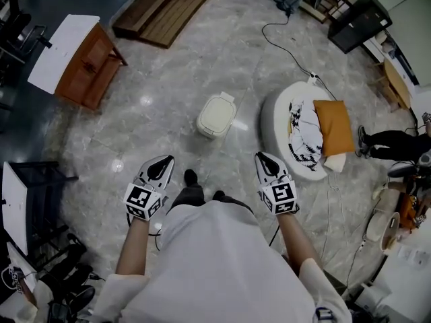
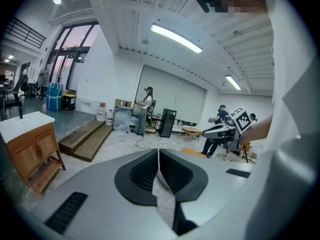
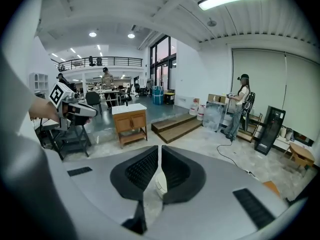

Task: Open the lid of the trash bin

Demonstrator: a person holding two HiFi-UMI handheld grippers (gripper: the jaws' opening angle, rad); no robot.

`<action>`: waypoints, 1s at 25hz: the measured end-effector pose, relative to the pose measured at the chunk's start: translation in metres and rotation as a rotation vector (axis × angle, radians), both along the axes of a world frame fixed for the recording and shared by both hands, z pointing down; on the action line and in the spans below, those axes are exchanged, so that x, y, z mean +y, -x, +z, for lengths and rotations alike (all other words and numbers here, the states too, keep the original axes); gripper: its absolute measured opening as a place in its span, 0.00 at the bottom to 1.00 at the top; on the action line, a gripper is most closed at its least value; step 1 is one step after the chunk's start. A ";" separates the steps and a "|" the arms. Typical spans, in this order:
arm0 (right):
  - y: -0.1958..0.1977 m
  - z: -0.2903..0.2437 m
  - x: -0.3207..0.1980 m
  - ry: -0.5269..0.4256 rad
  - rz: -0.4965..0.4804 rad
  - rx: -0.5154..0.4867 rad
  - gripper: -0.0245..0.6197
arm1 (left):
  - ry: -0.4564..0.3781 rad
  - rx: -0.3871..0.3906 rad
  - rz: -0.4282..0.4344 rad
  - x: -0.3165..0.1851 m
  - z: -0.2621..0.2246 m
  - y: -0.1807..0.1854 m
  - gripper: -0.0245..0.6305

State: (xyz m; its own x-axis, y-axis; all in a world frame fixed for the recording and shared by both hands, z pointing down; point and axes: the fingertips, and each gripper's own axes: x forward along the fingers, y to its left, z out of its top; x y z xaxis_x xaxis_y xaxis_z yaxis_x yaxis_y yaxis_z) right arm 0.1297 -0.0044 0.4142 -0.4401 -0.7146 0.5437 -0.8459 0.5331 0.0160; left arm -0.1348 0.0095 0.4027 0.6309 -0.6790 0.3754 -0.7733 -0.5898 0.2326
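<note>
The trash bin (image 1: pixel 216 116), lid down, stands on the marble floor (image 1: pixel 168 93) at frame centre. Below it and well apart, the left hand-held gripper (image 1: pixel 161 164) and the right hand-held gripper (image 1: pixel 263 159) hover, jaws pressed together on nothing.

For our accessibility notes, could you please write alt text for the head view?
A closed cream trash bin stands on the marble floor ahead of a person whose left gripper and right gripper point toward it without reaching it.
</note>
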 end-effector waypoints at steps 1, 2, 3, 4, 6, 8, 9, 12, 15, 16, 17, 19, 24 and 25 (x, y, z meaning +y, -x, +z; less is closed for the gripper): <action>0.003 0.000 -0.002 0.002 0.006 0.003 0.09 | 0.001 -0.003 0.010 -0.003 0.001 0.003 0.07; 0.006 0.000 -0.004 0.004 0.012 0.006 0.09 | -0.002 -0.007 0.019 -0.007 0.002 0.006 0.07; 0.008 0.000 -0.005 0.008 0.018 0.011 0.09 | -0.011 -0.014 0.027 -0.010 0.002 0.010 0.07; 0.011 0.001 -0.005 0.011 0.023 0.017 0.09 | -0.026 -0.021 0.035 -0.013 0.002 0.013 0.07; 0.014 0.003 -0.007 0.018 0.035 0.027 0.09 | -0.049 -0.032 0.051 -0.019 0.003 0.018 0.07; 0.017 0.006 -0.009 0.028 0.051 0.028 0.09 | -0.047 -0.030 0.070 -0.026 0.008 0.021 0.07; 0.018 0.007 -0.008 0.035 0.058 0.028 0.09 | -0.040 -0.027 0.078 -0.028 0.011 0.022 0.07; 0.021 0.009 -0.006 0.051 0.069 0.035 0.09 | -0.014 -0.018 0.102 -0.032 0.021 0.021 0.07; 0.023 0.009 -0.004 0.062 0.085 0.043 0.09 | 0.002 -0.006 0.126 -0.036 0.027 0.017 0.07; 0.023 0.010 -0.003 0.066 0.090 0.045 0.09 | 0.005 0.000 0.132 -0.037 0.028 0.015 0.07; 0.022 0.010 -0.003 0.070 0.094 0.047 0.09 | 0.008 0.005 0.138 -0.039 0.029 0.013 0.07; 0.022 0.011 -0.004 0.076 0.100 0.051 0.09 | 0.013 0.012 0.153 -0.041 0.031 0.008 0.07; 0.019 0.012 -0.005 0.098 0.105 0.064 0.09 | 0.036 0.023 0.183 -0.046 0.039 -0.003 0.07; 0.019 0.013 -0.006 0.104 0.104 0.066 0.09 | 0.043 0.025 0.187 -0.047 0.041 -0.005 0.07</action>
